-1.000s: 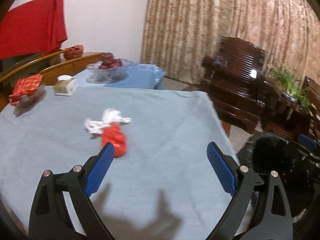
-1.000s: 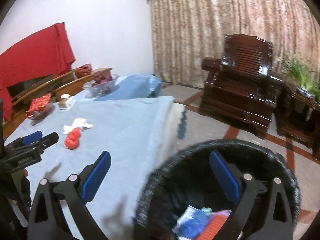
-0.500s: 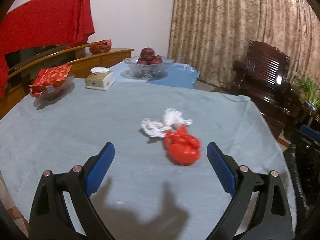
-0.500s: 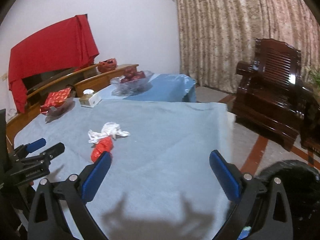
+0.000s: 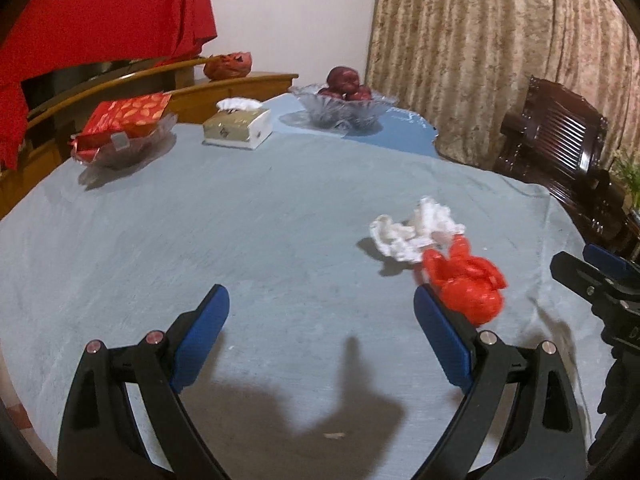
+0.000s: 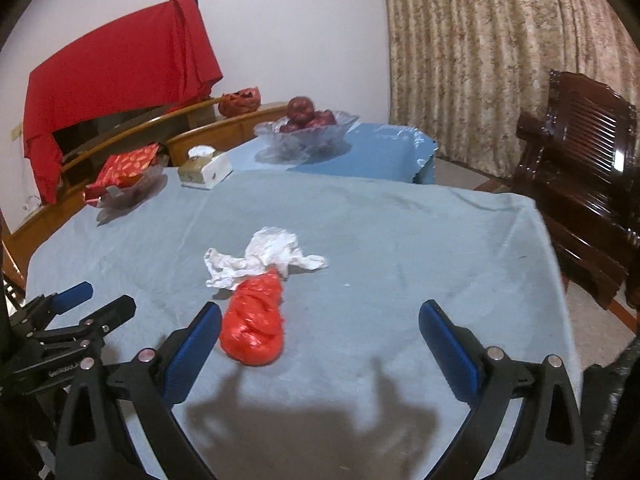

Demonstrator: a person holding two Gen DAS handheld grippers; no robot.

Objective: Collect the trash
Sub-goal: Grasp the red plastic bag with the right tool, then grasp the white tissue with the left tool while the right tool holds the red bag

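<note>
A crumpled red plastic bag (image 5: 466, 286) lies on the grey-blue tablecloth (image 5: 240, 240), touching a crumpled white tissue (image 5: 416, 230) just behind it. In the right wrist view the red bag (image 6: 254, 326) lies by my right gripper's left finger, with the tissue (image 6: 264, 260) beyond it. My left gripper (image 5: 322, 328) is open and empty, with the bag just past its right fingertip. My right gripper (image 6: 320, 338) is open and empty above the table's near part. The left gripper (image 6: 86, 308) also shows at the left edge of the right wrist view, and the right gripper (image 5: 592, 268) at the right edge of the left wrist view.
At the table's far side stand a tissue box (image 5: 238, 128), a glass dish with a red packet (image 5: 120, 132) and a glass fruit bowl with dark red fruit (image 5: 344, 100). A dark wooden armchair (image 6: 580, 184) stands to the right. The black bin's rim (image 6: 616, 392) shows at the lower right.
Both grippers swung left from the black bin toward the table. The red bag and tissue now sit right of centre in the left view and closer in the right view. Both stayed open.
</note>
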